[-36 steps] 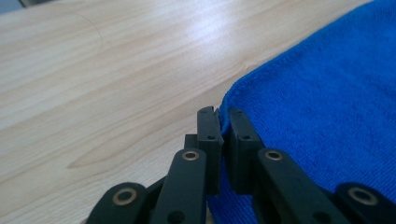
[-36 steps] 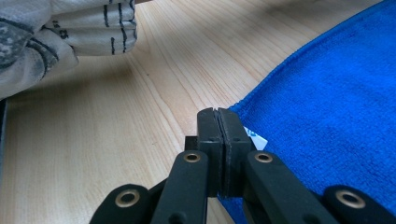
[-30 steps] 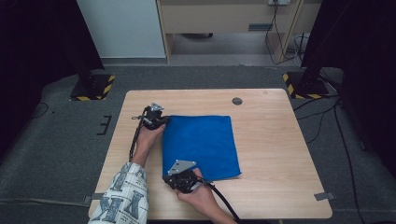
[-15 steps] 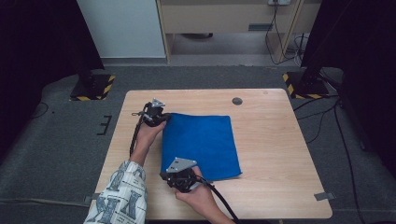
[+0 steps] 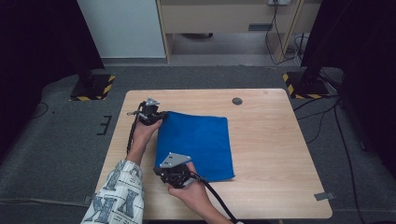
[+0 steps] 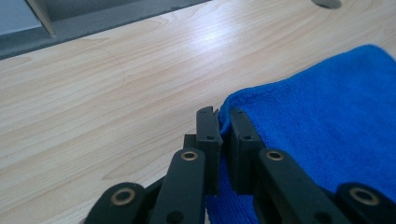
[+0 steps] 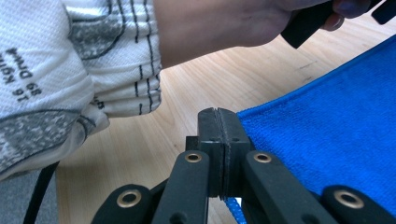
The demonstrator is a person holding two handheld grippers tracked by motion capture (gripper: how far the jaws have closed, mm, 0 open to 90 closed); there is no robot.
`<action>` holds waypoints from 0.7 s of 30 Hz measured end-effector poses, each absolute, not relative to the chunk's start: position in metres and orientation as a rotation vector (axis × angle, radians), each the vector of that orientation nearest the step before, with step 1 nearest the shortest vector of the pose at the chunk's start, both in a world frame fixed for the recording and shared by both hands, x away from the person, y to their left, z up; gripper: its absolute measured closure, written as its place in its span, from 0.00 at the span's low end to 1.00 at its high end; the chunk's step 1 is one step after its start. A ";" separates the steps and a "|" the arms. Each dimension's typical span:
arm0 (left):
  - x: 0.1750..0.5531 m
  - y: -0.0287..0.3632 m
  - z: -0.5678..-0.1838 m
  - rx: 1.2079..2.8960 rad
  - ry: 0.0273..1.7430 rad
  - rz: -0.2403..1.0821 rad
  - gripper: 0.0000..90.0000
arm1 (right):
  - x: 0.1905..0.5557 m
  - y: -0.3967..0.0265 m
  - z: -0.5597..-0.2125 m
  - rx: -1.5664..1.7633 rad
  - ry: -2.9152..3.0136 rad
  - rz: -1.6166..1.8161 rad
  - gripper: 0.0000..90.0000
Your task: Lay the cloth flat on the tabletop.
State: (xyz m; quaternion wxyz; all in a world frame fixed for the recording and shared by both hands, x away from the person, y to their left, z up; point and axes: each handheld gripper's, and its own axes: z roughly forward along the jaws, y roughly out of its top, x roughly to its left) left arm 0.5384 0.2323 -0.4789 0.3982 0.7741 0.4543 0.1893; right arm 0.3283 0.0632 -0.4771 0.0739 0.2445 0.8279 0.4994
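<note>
Blue terry-like cloth, folded to a rectangle (image 5: 196, 145), is lying flat on the light wooden table (image 5: 271, 154), sitting left of the table's middle with its long sides running from the near edge toward the far edge. Its far left corner is reaching toward the table's far left corner, and its near side is stopping short of the near edge.

At that far left corner of the cloth the left gripper (image 5: 150, 112) is resting, held in the person's left hand (image 5: 142, 133). In the left gripper view its two black jaws are standing nearly together with a fold of the blue cloth (image 6: 327, 135) pinched between them (image 6: 224, 128) — the pads are pressing on the fabric's edge, and bare wood is showing to the left of them.

At the cloth's near left corner the right gripper (image 5: 173, 173) is sitting under its grey three-cornered plate, carried by the right hand (image 5: 196, 193), with its cable trailing off toward the near edge. In the right gripper view its jaws are closed tight (image 7: 218, 122), and the cloth's corner (image 7: 327, 135) is running into the seam between them — blue fabric is peeking out below the pads. A white patterned sleeve (image 7: 60, 70) of the left arm is crossing beyond the jaws.

A small dark round disc (image 5: 237, 101) is lying near the table's far edge, well apart from the cloth.
</note>
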 end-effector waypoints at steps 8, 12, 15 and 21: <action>0.537 0.230 -0.466 1.981 1.122 0.479 0.94 | 0.327 0.061 -0.473 0.730 2.469 1.520 1.00; 0.538 0.228 -0.461 1.993 1.113 0.484 0.94 | 0.327 0.060 -0.471 0.734 2.460 1.530 1.00; 0.538 0.228 -0.460 1.993 1.102 0.480 0.94 | 0.326 0.060 -0.470 0.735 2.455 1.538 1.00; 0.539 0.229 -0.461 1.998 1.100 0.472 0.94 | 0.325 0.062 -0.469 0.734 2.449 1.542 1.00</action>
